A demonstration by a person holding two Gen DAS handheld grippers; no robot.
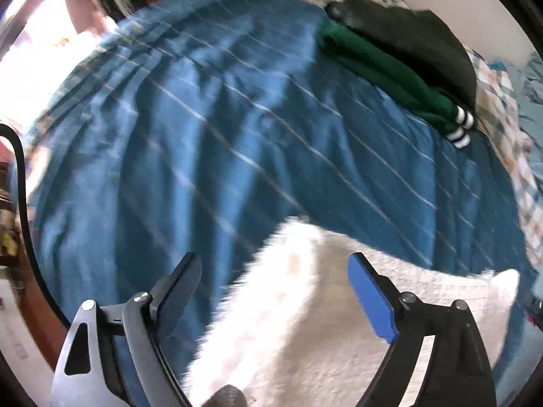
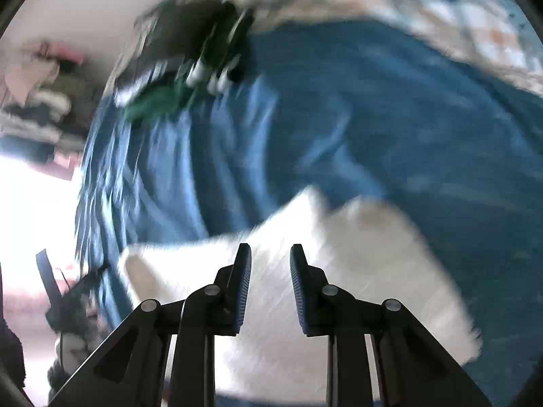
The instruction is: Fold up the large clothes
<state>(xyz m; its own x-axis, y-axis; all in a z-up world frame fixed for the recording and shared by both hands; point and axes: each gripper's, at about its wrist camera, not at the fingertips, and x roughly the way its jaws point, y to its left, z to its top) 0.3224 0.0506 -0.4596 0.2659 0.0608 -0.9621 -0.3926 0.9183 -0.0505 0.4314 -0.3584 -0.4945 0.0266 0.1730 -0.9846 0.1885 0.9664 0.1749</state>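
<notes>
1 folded fluffy white garment [image 1: 305, 322] lies on blue striped bedsheet [image 1: 203, 135], under both my grippers. Left gripper [image 1: 275, 271] wide open, right gripper [image 2: 270, 261] narrowly apart, both empty. 1 folded dark-green/black stack [image 1: 390, 64] at far edge; sheet between is bare.

one white garment [image 1: 305, 322], one green garment [image 1: 383, 68], one black garment [image 1: 417, 37]

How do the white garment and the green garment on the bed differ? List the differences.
1. Colour: the white garment is plain white and fuzzy; the green garment is dark green with white-striped cuffs.
2. Place: the white garment lies near, directly below both grippers; the green garment sits at the far edge of the blue striped bedcover.
3. Load: a black garment lies on the green one; nothing lies on the white one.

Both rest on the bedcover, ungripped.
</notes>
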